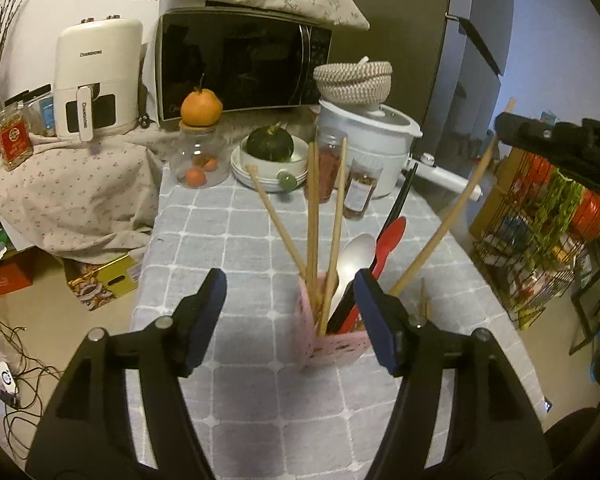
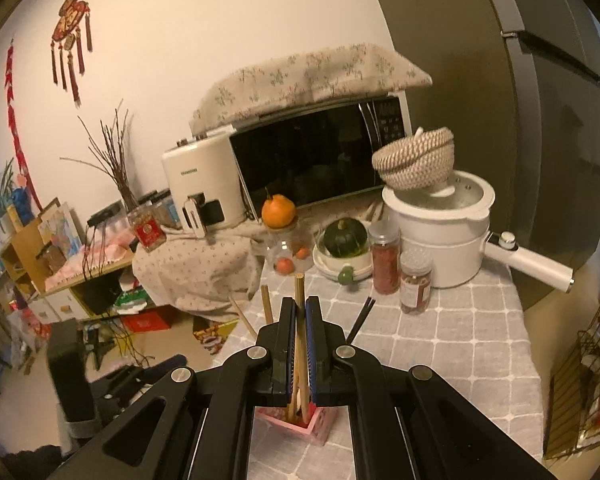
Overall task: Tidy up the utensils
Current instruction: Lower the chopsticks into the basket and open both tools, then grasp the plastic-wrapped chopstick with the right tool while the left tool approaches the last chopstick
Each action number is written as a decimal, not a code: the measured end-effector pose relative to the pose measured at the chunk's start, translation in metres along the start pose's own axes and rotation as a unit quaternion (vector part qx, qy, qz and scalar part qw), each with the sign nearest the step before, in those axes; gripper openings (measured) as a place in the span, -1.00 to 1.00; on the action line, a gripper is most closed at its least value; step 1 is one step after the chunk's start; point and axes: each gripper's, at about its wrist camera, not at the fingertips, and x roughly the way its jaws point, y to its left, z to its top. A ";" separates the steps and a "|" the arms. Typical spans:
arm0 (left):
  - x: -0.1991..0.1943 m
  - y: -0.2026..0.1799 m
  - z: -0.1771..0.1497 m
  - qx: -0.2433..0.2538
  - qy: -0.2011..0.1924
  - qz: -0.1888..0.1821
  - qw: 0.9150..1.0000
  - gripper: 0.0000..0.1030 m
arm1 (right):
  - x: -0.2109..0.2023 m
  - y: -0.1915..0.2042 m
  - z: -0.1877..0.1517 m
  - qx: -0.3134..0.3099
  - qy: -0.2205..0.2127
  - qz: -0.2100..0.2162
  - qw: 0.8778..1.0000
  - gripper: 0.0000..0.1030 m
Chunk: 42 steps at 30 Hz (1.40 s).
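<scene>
A pink utensil holder stands on the grey checked tablecloth. It holds several wooden chopsticks, a metal spoon, a red spoon and black chopsticks. My left gripper is open just in front of the holder, its right finger beside the holder's rim, and it grips nothing. My right gripper is shut on a wooden chopstick whose lower end reaches into the holder. In the left wrist view that slanted chopstick runs up to the right gripper.
Behind the holder stand two spice jars, a squash in a white bowl, a glass jar topped with an orange, a white pot, a microwave and an air fryer. A wire rack stands off the table's right edge.
</scene>
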 end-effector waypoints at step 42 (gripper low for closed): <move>0.040 -0.046 -0.050 0.044 0.139 0.010 0.989 0.79 | 0.054 -0.121 -0.113 0.052 0.183 -0.148 0.970 0.68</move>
